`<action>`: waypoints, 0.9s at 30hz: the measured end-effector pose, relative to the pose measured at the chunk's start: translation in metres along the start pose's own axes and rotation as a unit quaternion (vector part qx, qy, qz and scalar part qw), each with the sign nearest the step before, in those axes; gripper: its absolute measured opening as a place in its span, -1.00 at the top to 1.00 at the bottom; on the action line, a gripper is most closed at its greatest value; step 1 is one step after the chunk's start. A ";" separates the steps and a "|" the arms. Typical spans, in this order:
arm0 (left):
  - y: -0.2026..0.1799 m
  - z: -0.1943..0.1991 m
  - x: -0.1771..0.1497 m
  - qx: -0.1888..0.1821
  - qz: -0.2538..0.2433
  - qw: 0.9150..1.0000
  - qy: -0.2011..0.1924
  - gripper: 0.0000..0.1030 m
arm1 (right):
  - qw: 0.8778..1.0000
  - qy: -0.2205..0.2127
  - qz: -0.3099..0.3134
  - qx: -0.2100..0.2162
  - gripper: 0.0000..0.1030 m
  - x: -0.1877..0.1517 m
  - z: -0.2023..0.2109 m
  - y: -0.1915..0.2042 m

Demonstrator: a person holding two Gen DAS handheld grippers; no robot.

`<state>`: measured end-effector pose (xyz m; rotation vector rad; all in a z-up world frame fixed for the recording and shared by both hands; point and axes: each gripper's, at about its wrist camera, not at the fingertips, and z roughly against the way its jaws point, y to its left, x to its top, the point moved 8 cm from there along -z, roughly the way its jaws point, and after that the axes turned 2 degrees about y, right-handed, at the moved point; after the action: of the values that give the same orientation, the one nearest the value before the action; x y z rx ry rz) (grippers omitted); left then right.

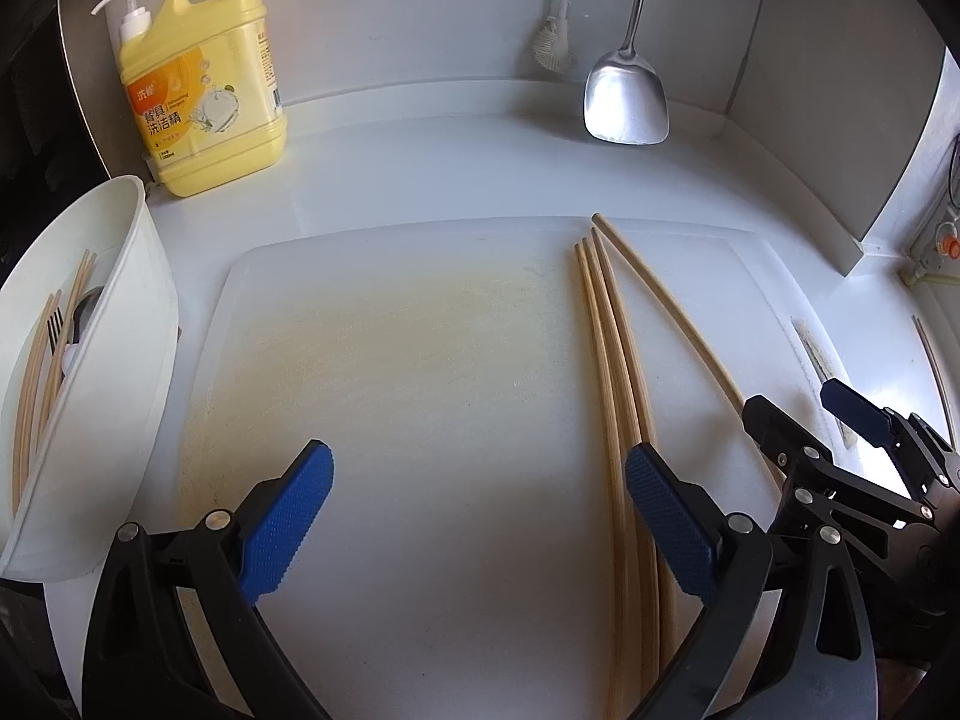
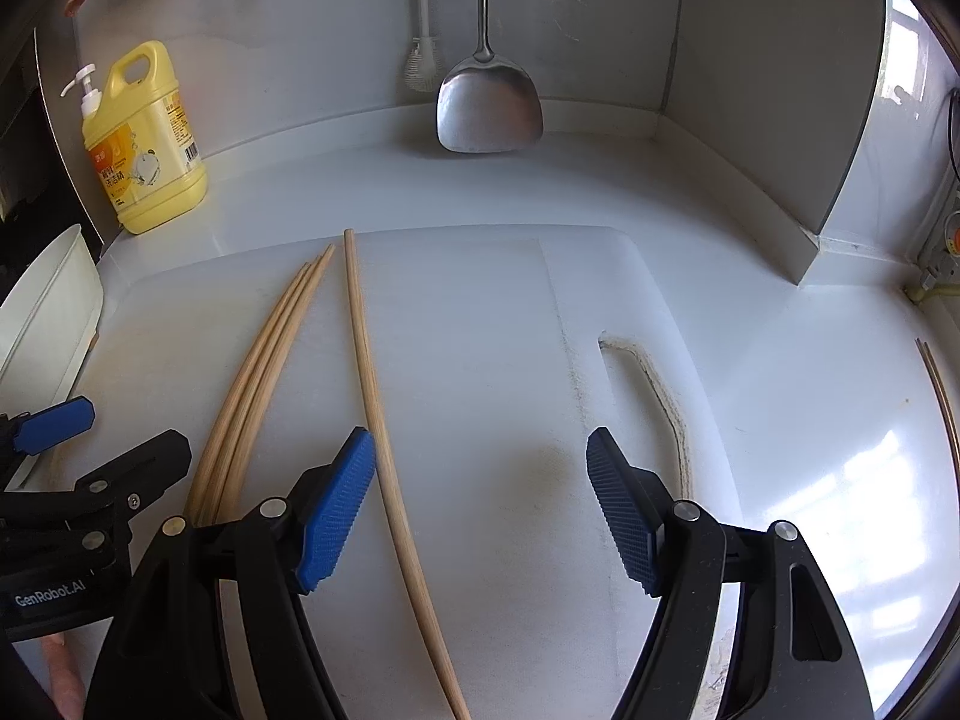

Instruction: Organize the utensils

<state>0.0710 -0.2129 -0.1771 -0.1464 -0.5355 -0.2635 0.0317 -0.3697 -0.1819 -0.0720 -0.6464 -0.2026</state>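
four wooden chopsticks lay on the white cutting board (image 1: 420,360) — three chopsticks bunched together (image 1: 606,360) and a single chopstick (image 2: 372,396) angled a little apart from them. the left gripper (image 1: 480,516) had its jaws standing wide apart with nothing between them; only bare board showed in the gap, and the bunch of three ran just past the outer side of its right-hand finger, partly hidden behind that finger's blue pad. the right gripper (image 2: 480,504) also had its jaws well apart and empty; the single chopstick passed just inside its left-hand finger, close beside the blue pad, though whether it touched the pad could not be told. the bunch of three lay outside that same finger, between the two grippers. off beyond the left gripper's left-hand finger sat a white utensil holder (image 1: 114,360) already holding more chopsticks, a fork and what looked like a spoon. ahead of both sets of jaws, far back by the wall, stood a yellow detergent bottle (image 1: 204,78) and a metal spatula (image 1: 627,96) — beside it a white brush (image 1: 555,30).
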 end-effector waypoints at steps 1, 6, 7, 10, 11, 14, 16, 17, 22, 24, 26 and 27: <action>0.000 -0.001 0.000 0.001 0.000 1.000 0.001 -0.87 | 1.000 0.000 0.001 0.000 -0.34 0.000 0.000 0.000; 0.001 -0.009 -0.001 0.005 -0.002 1.000 0.004 -0.87 | 1.000 0.000 -0.001 0.005 -0.34 -0.001 0.000 -0.002; 0.000 -0.009 -0.001 0.003 -0.002 1.000 0.003 -0.87 | 1.000 0.000 -0.002 0.006 -0.34 -0.001 0.000 -0.002; -0.001 -0.011 -0.001 0.001 -0.004 1.000 0.002 -0.88 | 1.000 0.002 0.001 0.009 -0.34 -0.001 0.000 0.000; -0.001 -0.012 -0.001 0.000 -0.006 1.000 0.003 -0.88 | 1.000 0.002 0.003 0.010 -0.34 -0.002 0.000 0.002; 0.000 -0.015 -0.002 -0.006 0.000 1.000 0.007 -0.89 | 1.000 0.005 0.005 0.012 -0.34 -0.001 -0.002 0.003; -0.001 -0.015 -0.003 -0.007 0.000 1.000 0.005 -0.89 | 1.000 0.007 0.010 0.013 -0.34 -0.001 -0.003 0.005; -0.001 -0.015 -0.003 -0.008 -0.001 1.000 0.004 -0.89 | 1.000 0.006 0.015 0.012 -0.34 0.000 -0.004 0.006; 0.000 -0.017 -0.004 -0.010 -0.004 1.000 0.000 -0.89 | 0.999 0.008 0.030 0.016 -0.34 0.003 -0.006 0.012; 0.001 -0.017 -0.004 -0.009 -0.004 1.000 -0.001 -0.89 | 0.999 0.009 0.036 0.017 -0.34 0.003 -0.007 0.014; 0.002 -0.016 -0.005 -0.008 -0.002 1.000 -0.002 -0.89 | 0.999 0.010 0.039 0.017 -0.34 0.003 -0.007 0.015; 0.004 -0.017 -0.005 -0.002 -0.002 1.000 0.000 -0.89 | 0.999 0.011 0.039 0.018 -0.34 0.002 -0.007 0.014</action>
<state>0.0762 -0.2117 -0.1942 -0.1486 -0.5358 -0.2674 0.0401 -0.3573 -0.1860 -0.0601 -0.6244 -0.1161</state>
